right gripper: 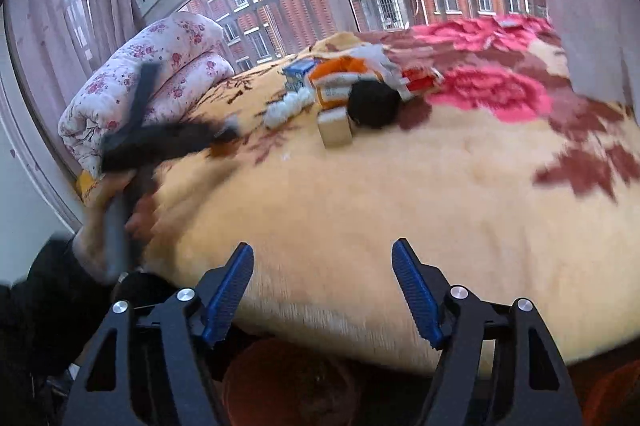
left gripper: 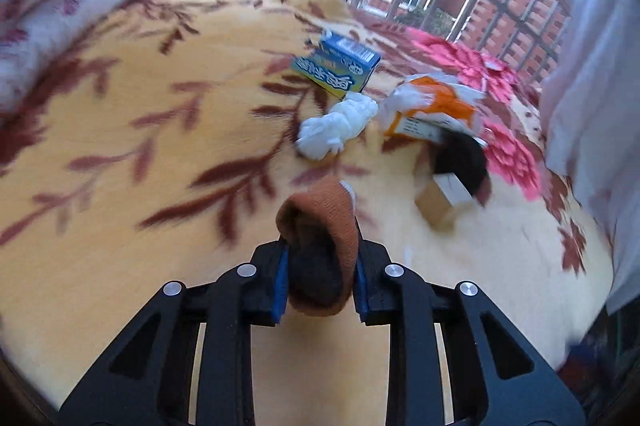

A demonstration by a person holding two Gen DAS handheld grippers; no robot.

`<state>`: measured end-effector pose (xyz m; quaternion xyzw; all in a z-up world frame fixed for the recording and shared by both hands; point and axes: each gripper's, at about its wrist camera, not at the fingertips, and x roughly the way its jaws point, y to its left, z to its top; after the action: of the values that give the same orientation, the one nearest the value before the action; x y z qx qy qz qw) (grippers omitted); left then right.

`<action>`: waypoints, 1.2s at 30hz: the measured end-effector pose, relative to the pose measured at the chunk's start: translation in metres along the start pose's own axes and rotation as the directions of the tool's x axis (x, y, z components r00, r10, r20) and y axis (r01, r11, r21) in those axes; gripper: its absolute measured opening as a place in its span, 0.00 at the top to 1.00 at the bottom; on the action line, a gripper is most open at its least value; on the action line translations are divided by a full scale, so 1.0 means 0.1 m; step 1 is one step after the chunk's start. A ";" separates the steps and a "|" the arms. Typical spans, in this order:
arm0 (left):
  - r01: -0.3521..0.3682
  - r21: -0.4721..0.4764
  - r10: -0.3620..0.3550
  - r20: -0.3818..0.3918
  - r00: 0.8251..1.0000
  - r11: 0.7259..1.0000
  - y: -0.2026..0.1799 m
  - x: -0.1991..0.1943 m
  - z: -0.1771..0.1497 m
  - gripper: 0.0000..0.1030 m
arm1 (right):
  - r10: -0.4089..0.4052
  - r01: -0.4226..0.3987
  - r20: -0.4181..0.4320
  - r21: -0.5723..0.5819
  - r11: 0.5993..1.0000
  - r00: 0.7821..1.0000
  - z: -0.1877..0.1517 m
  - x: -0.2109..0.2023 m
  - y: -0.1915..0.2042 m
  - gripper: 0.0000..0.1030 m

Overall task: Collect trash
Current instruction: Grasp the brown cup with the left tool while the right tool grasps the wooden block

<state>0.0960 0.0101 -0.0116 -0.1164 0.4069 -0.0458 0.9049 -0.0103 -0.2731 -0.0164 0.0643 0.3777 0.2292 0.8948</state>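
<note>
My left gripper [left gripper: 320,266] is shut on a brown and black sock [left gripper: 320,226], held above the yellow floral blanket [left gripper: 120,130]. Beyond it lie a crumpled white tissue [left gripper: 336,126], a blue carton [left gripper: 336,66], an orange and white package [left gripper: 436,102], a black round object [left gripper: 460,158] and a small cardboard box [left gripper: 440,202]. My right gripper [right gripper: 322,290] is open and empty above the bed's near edge. In the right wrist view the left gripper [right gripper: 168,142] appears blurred at the left, and the trash pile sits far off: tissue [right gripper: 286,108], carton [right gripper: 298,70], package [right gripper: 340,78], black object [right gripper: 374,102], box [right gripper: 335,130].
A rolled floral quilt [right gripper: 152,74] lies at the bed's left end by the window. Curtains [left gripper: 592,86] hang at the right. A red packet [right gripper: 418,78] lies behind the pile. A brown round container [right gripper: 288,382] sits on the floor below my right gripper.
</note>
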 end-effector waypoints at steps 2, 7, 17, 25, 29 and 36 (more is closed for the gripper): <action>-0.033 0.030 0.032 0.040 0.999 0.999 0.02 -0.22 -0.14 0.76 | 0.001 -0.001 0.004 -0.010 1.000 1.000 0.18 0.15 0.04 0.30; -0.102 0.066 0.093 0.129 0.987 0.993 0.05 -0.67 -0.50 0.76 | -0.022 0.022 -0.030 -0.024 0.999 0.999 0.67 0.74 0.13 0.30; -0.099 0.060 0.087 0.172 0.981 0.993 0.18 -0.93 -0.76 0.76 | -0.136 0.148 -0.163 0.065 0.987 0.977 1.12 1.73 -0.04 0.34; -0.061 0.055 0.050 0.169 0.984 0.997 0.21 -0.91 -0.82 0.76 | -0.231 0.259 -0.242 0.092 0.961 0.942 1.22 2.19 -0.04 0.64; -0.043 0.051 0.034 0.159 0.987 0.998 0.20 -0.89 -0.86 0.76 | -0.267 0.286 -0.203 0.069 0.956 0.942 1.17 2.14 0.03 0.65; -0.047 0.041 0.043 0.107 0.993 0.998 0.18 -0.77 -0.93 0.76 | -0.169 0.177 -0.079 0.123 0.976 0.983 1.03 1.46 0.12 0.65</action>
<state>-0.0250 0.0252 -0.0202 -0.0899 0.3598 -0.0280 0.9283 0.1474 -0.1889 -0.0346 0.0810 0.4263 0.1275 0.8919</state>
